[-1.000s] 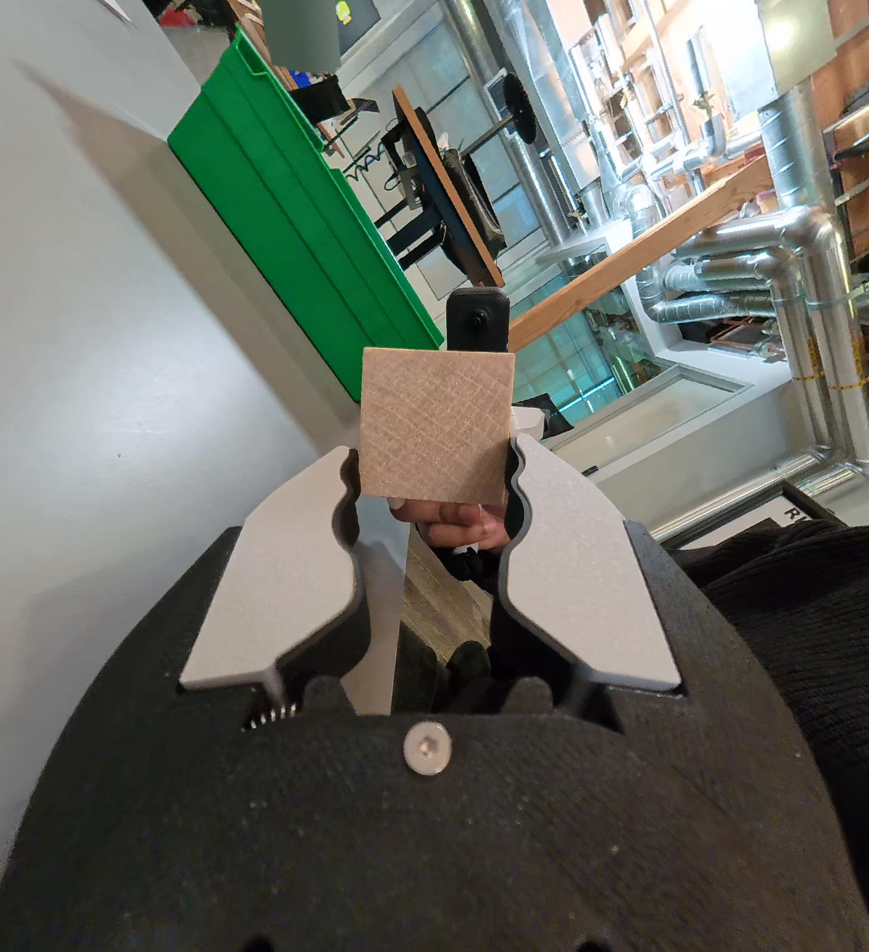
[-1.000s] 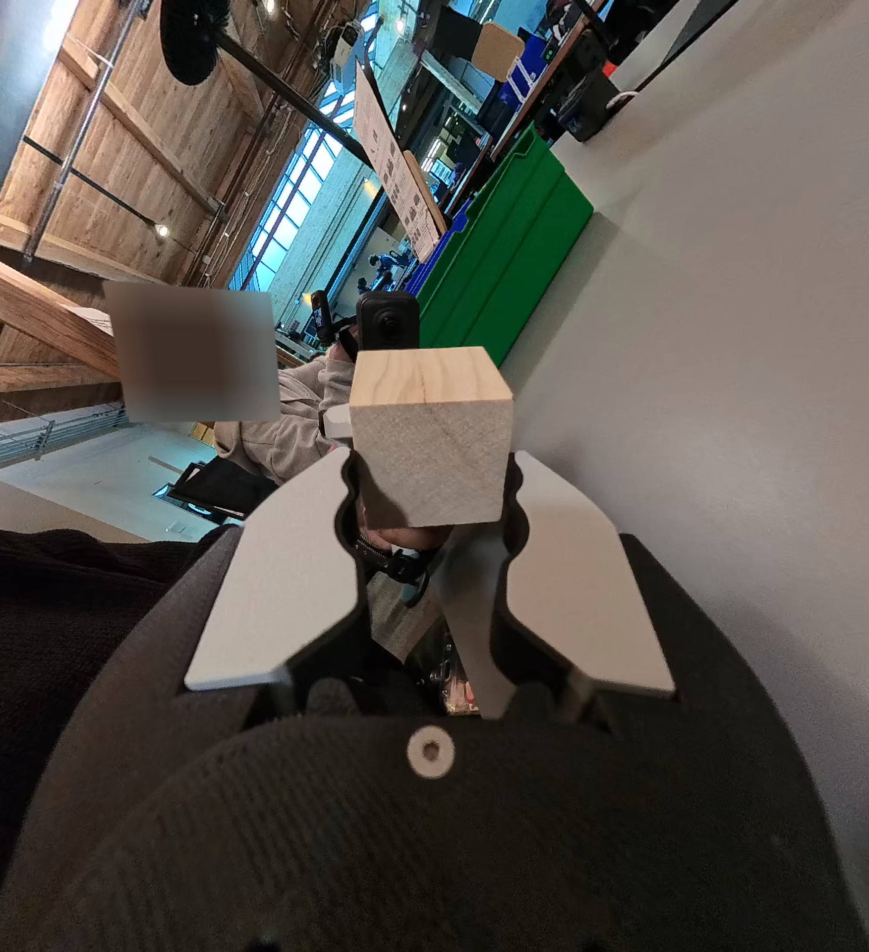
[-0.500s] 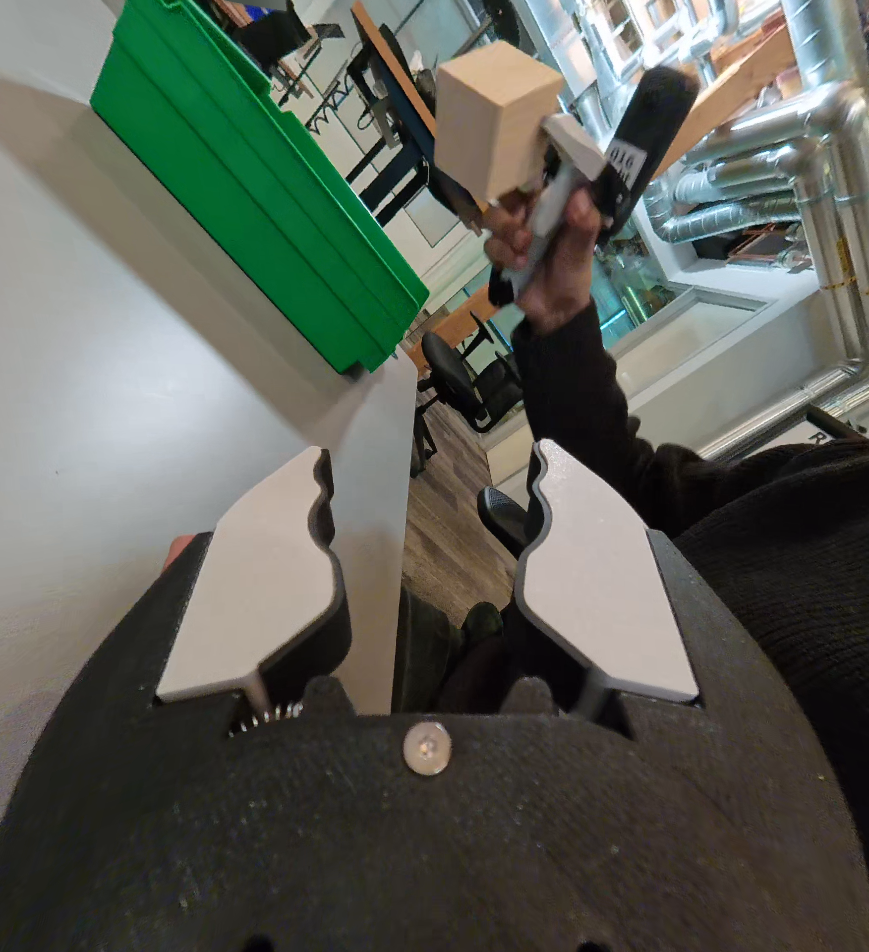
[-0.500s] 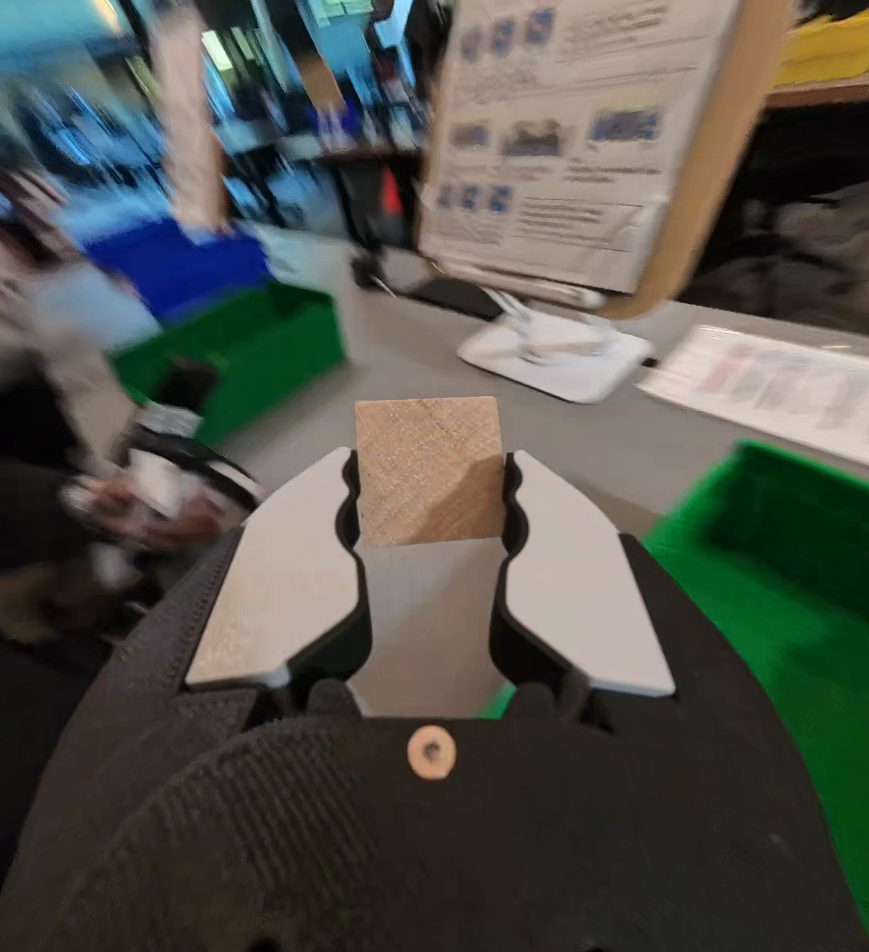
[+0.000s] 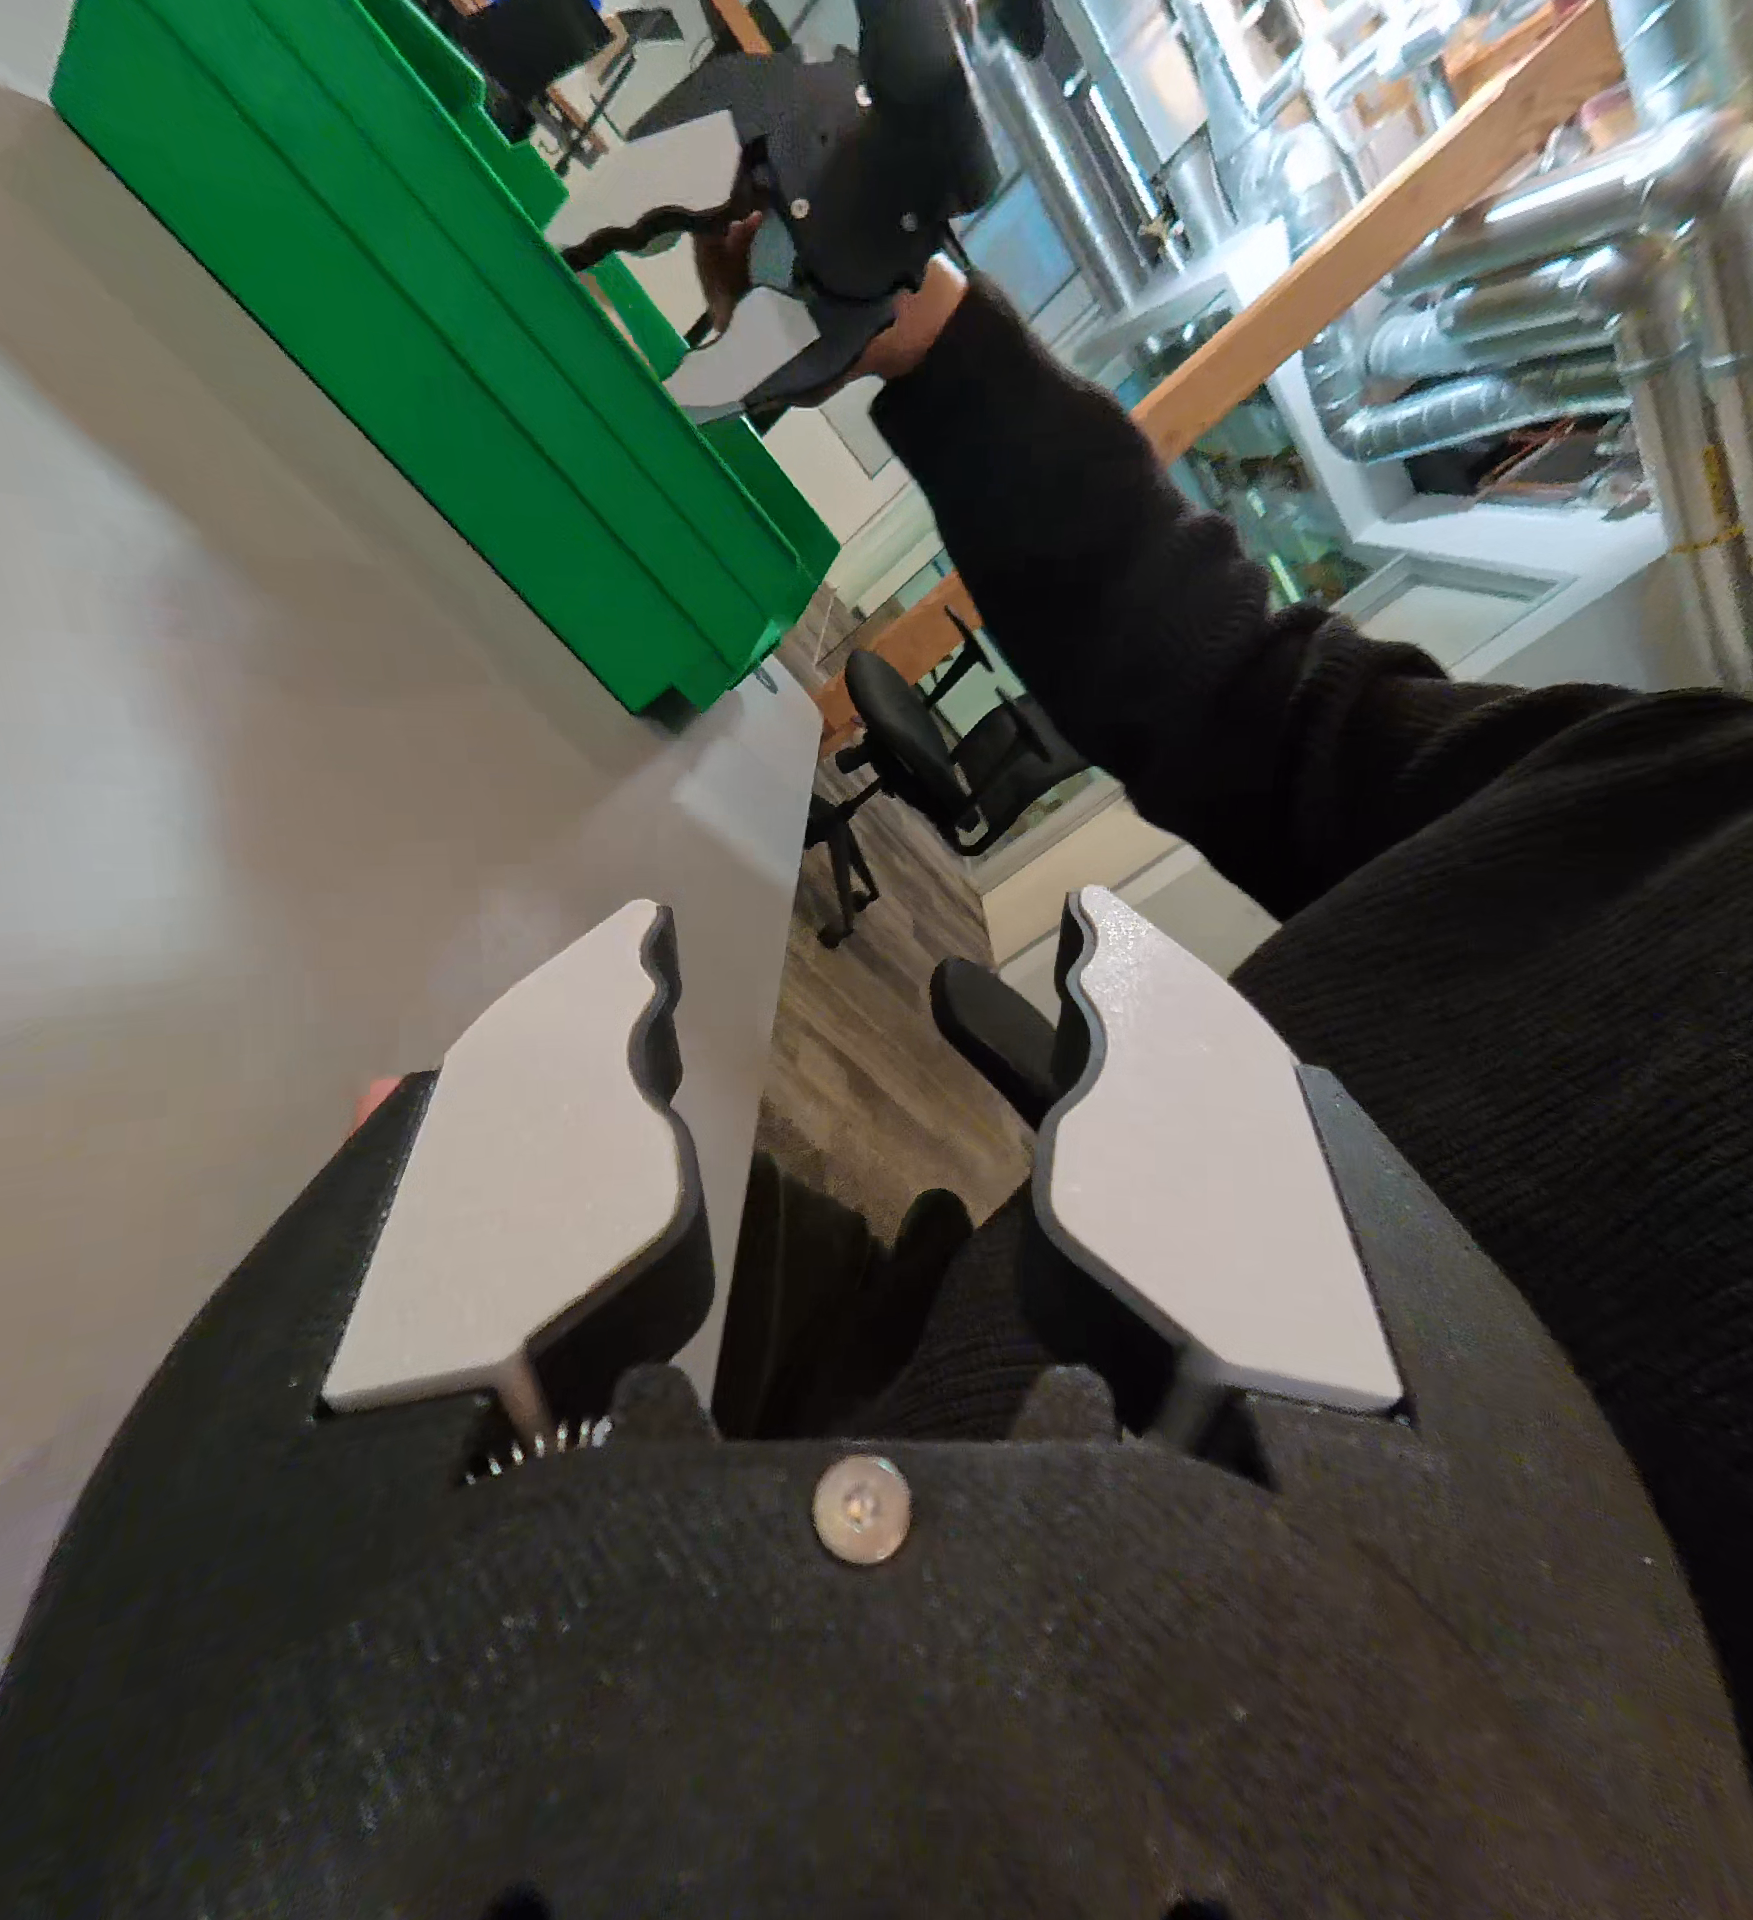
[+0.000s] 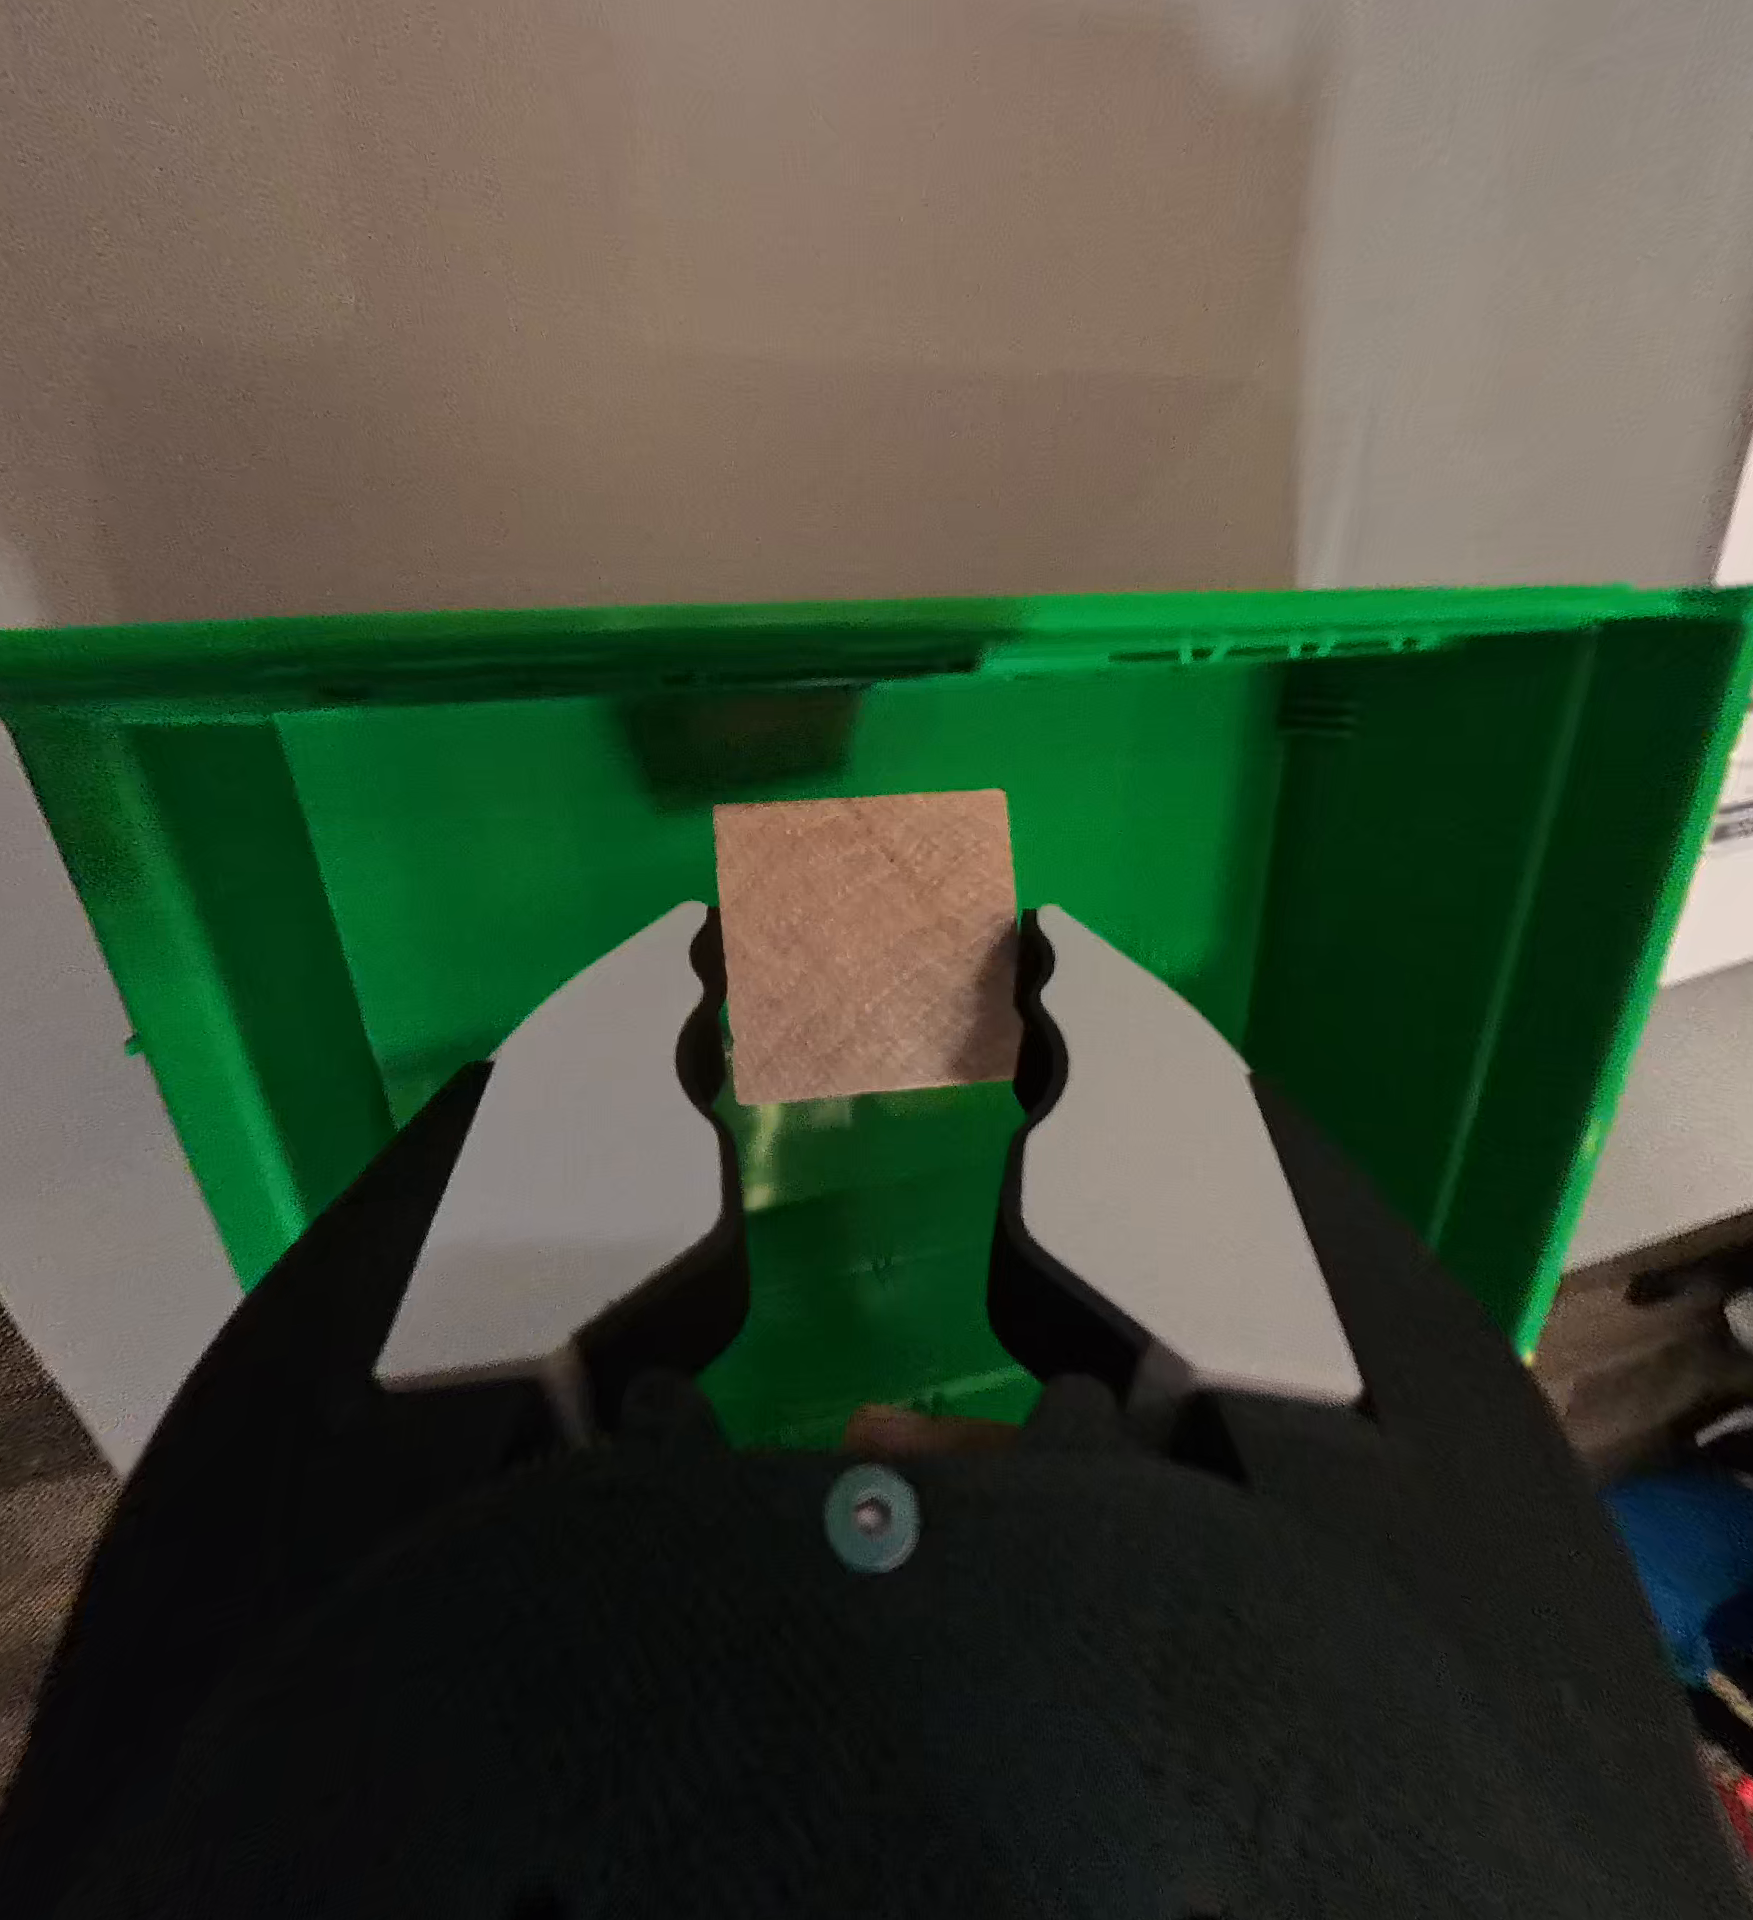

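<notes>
Right wrist view alone shows the wooden block [image 6: 864, 945], pinched square-on in my right gripper [image 6: 867, 961] above the green bin [image 6: 1371, 935]. My left gripper [image 5: 867, 971] gapes empty; bin at eleven o'clock.

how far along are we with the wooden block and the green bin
Done: the right gripper is shut on the wooden block. In hand: it holds the block over the open green bin. Left: the block is not yet released into the bin; the left gripper is open and empty by the table edge.
</notes>
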{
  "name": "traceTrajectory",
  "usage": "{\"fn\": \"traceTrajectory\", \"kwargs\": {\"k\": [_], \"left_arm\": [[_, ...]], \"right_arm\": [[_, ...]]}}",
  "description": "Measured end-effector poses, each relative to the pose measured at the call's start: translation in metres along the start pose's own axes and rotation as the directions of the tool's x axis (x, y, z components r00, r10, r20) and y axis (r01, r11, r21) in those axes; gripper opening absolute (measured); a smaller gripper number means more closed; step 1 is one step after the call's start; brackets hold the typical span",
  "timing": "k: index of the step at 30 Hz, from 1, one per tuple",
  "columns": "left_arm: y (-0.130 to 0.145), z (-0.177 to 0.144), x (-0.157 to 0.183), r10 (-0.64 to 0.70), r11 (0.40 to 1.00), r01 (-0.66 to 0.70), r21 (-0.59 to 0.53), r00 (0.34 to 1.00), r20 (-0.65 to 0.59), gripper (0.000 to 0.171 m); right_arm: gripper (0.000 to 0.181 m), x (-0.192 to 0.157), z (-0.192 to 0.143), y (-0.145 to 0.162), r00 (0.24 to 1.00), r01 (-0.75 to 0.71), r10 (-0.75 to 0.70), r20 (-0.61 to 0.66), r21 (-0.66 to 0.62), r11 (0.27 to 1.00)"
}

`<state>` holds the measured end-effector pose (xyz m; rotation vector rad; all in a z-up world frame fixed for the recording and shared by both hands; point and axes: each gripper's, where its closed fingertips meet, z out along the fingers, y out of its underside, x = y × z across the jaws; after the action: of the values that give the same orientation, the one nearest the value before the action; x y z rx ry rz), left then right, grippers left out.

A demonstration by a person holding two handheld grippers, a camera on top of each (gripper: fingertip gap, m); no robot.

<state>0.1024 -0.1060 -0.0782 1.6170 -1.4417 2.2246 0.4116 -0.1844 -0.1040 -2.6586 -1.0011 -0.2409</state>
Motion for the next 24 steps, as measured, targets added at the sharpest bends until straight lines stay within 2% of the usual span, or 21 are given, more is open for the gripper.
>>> {"fn": "traceTrajectory", "kwargs": {"k": [7,11,16,24], "left_arm": [[0.01,0.005,0.012,-0.179,0.974,0.184,0.129,0.982,-0.053,0.064],[0.006,0.012,0.013,-0.15,0.979,0.15,0.139,0.989,-0.009,0.065],[-0.005,0.021,0.007,-0.127,0.988,0.123,0.091,0.991,0.04,0.066],[-0.016,0.022,-0.003,-0.112,0.992,0.105,0.075,0.989,0.094,0.066]], "right_arm": [[0.055,0.001,0.01,-0.004,1.0,0.025,-0.022,-0.023,0.157,0.987],[0.055,-0.002,0.014,-0.007,0.999,0.028,-0.024,-0.022,0.228,0.973],[0.055,-0.003,0.019,-0.016,1.0,0.023,-0.026,0.003,0.296,0.955],[0.055,-0.003,0.028,-0.014,0.998,-0.003,-0.017,0.056,0.333,0.943]]}}
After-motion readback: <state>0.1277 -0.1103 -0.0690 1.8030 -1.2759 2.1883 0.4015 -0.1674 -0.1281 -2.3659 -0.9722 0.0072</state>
